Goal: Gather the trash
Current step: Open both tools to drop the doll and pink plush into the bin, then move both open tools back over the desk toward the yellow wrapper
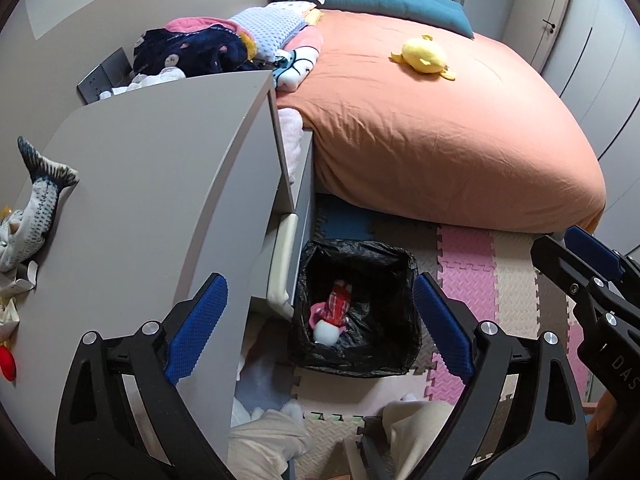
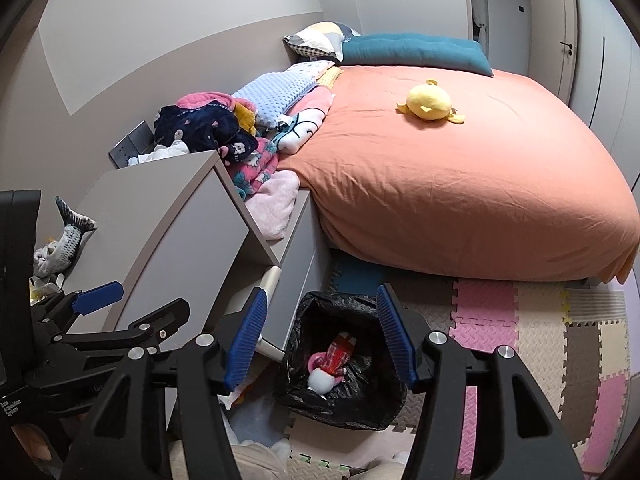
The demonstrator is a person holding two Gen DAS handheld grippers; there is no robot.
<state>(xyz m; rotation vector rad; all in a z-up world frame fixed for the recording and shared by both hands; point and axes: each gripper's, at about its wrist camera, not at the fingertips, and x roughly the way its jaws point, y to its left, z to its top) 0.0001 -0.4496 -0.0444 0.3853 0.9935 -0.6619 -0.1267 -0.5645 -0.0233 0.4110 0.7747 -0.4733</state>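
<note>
A: Where has the rubbish ended up?

B: Down in the black-lined bin point(image 1: 354, 308) on the foam floor mat point(image 1: 466, 258), at about six o'clock from the bed point(image 1: 420, 136). A red-and-white checked piece of trash point(image 1: 334, 314) with a pink part and a white end lies at the bottom of the liner.

A: Is either claw gripping it?

B: No. The left claw point(image 1: 320, 320) hangs above the bin with its blue pads spread wide and nothing between them but the bin far below. One pad point(image 1: 196, 326) sits over the edge of the grey surface point(image 1: 140, 184), the other over the bin's rim at three o'clock.

A: And the right claw?

B: The right claw point(image 2: 322, 340) is partly spread, narrower than the left, and empty too. Through its gap the same bin point(image 2: 344, 360) and the checked piece point(image 2: 332, 364) show. From its camera the left claw appears at nine o'clock.

A: What else is around?

B: A plush fish point(image 1: 34, 204) lies on the grey surface at nine o'clock in the left view, with crumpled paper point(image 1: 18, 280) just below it. A yellow plush toy point(image 2: 430, 104) rests on the orange bed cover, well apart from the bin. A heap of clothes point(image 2: 224, 128) sits between the surface and the bed.
</note>
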